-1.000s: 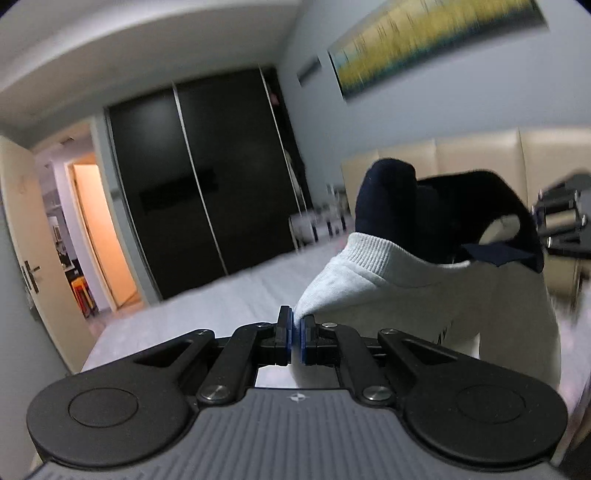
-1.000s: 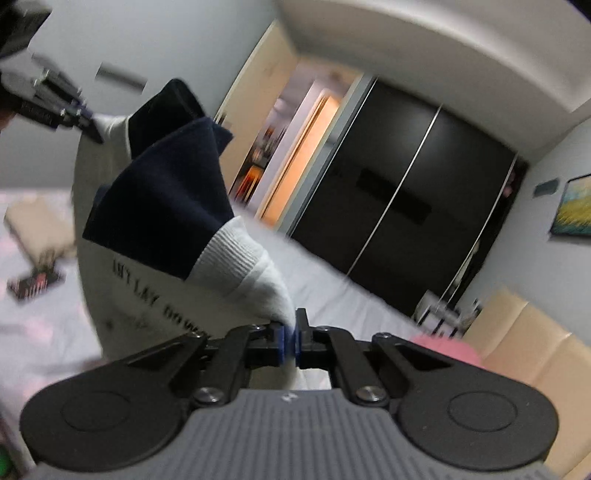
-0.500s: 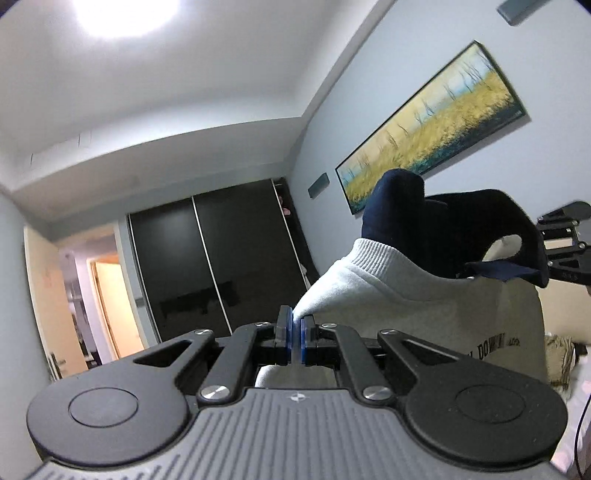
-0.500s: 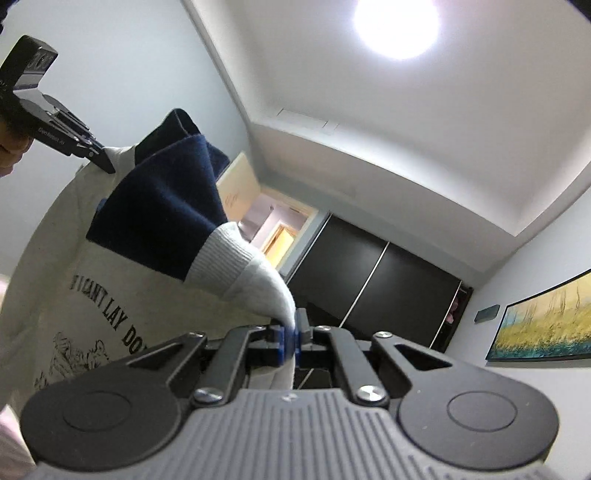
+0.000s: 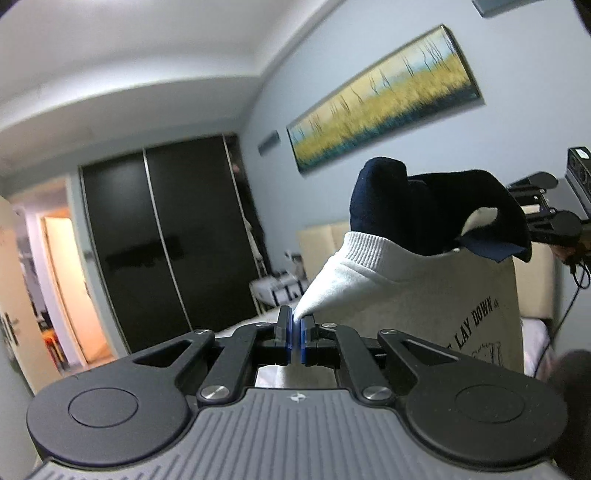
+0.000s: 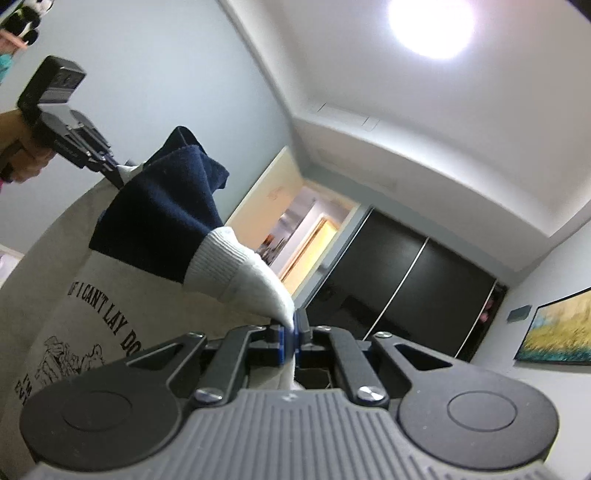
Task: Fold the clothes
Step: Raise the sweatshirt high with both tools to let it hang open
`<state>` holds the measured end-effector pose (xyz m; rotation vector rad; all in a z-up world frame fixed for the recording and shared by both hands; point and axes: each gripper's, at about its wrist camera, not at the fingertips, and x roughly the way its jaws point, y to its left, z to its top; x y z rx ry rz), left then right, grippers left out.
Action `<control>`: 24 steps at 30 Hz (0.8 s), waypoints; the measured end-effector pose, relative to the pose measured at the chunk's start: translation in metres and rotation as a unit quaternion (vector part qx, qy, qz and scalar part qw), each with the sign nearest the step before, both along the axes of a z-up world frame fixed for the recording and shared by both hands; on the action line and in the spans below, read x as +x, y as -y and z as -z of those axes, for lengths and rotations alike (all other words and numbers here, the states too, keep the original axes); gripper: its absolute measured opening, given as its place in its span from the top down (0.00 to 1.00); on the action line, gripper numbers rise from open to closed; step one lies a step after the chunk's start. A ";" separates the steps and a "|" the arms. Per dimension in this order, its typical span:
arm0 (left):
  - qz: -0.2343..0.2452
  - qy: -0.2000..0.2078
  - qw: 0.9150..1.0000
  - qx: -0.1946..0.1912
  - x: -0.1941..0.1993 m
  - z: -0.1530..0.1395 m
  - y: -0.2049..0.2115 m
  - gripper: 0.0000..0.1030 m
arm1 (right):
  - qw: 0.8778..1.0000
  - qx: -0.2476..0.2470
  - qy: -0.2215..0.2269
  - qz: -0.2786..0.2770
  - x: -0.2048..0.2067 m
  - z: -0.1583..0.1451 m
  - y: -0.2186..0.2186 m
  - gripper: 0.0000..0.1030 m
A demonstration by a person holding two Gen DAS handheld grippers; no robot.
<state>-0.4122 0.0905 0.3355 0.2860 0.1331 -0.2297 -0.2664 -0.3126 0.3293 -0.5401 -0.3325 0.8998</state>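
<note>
Between the two grippers: a grey sweatshirt (image 5: 436,295) hangs spread out in the air, each shoulder pinched by one gripper.
Left gripper (image 5: 294,334): clenched on a fold of the ribbed grey cloth, which rises in a point from between its blue pads (image 5: 285,334).
Right gripper (image 6: 291,334): likewise clamped on grey ribbed fabric right at its tips.
Sweatshirt front: black print reads "LAY DOWN" beyond the left gripper; the right wrist view shows "I CAN'T LAY" above a drawing.
Navy part (image 6: 166,218): drapes over the top edge, midway between the grippers.
Hand (image 6: 22,155): grips the left gripper's handle, far left in the right wrist view.
Beyond the left gripper: dark wardrobe (image 5: 166,243), open doorway (image 5: 62,288), painting (image 5: 380,99).
Above the right gripper: ceiling lamp (image 6: 430,26).
</note>
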 end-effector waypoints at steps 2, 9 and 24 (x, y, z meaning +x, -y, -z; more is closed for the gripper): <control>0.001 -0.011 1.000 0.005 0.003 0.004 0.001 0.97 | 1.000 -0.011 -0.009 0.001 0.001 0.005 0.002 0.95; -0.001 -0.056 0.998 0.003 0.064 0.012 -0.013 0.97 | 0.999 -0.038 -0.025 0.009 0.029 0.010 -0.019 0.95; -0.103 -0.236 0.965 -0.040 0.401 0.154 -0.087 0.97 | 0.972 -0.186 -0.123 0.077 0.336 0.113 -0.224 0.95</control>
